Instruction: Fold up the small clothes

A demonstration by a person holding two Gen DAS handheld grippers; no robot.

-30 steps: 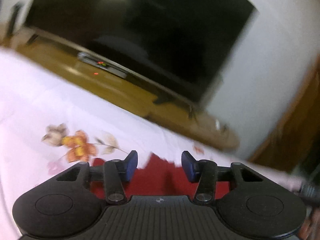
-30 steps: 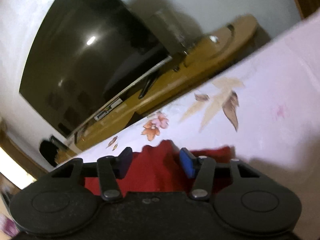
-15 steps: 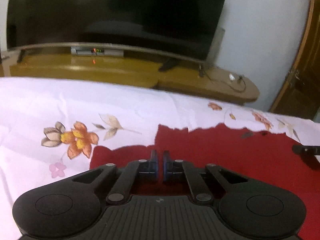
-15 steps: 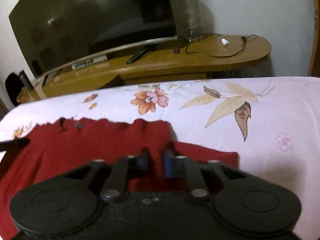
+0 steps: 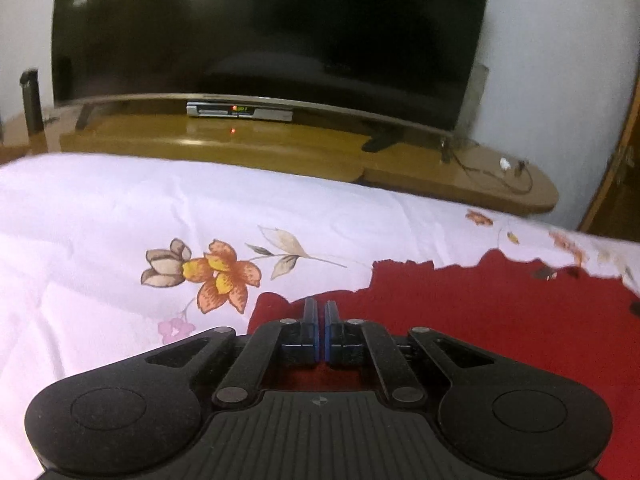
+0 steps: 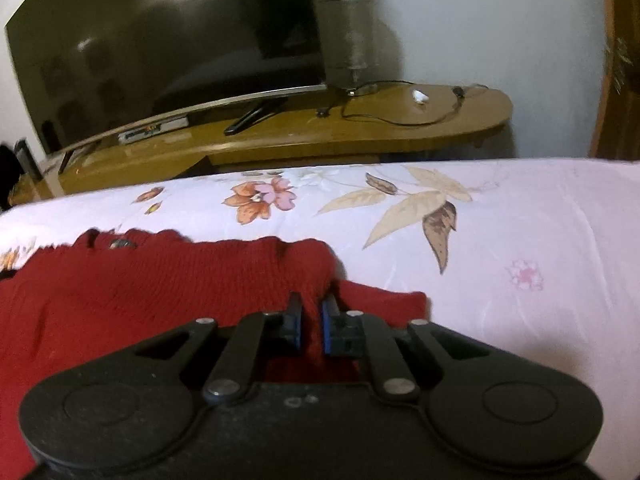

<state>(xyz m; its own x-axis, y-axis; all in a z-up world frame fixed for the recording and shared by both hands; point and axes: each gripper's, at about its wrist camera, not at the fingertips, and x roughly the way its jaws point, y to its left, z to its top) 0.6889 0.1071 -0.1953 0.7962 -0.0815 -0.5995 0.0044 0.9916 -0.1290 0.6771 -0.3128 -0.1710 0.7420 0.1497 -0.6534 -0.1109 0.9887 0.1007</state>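
Behind the bed stands a big dark TV [image 5: 272,36] on a long wooden shelf [image 6: 304,136]. I am working on a pink bedsheet with flowers [image 5: 120,208], and the red knit top [image 6: 132,280] lies spread out flat on it, near the edge that faces the TV.

My left tongs [image 5: 321,310] are squeezed tight together at one side of the top. I can see red cloth right under the tips, but the blue pads nearly touch, so I can't be sure from here how much cloth is really caught (maybe just a thin bit of the edge).

My right tongs [image 6: 310,308] have just been closing and then let out a tiny bit. A bump of red knit sits pinched between the blue pads, over at the other side of the top, just beside a small flap of cloth that pokes out.

So I think this is the grab step, with both sides taken and the fold not yet made. Next I would need to lift both sides together, keep them even, and carry them across the top so it folds in half. If my left tongs have too little cloth, that side could slip out
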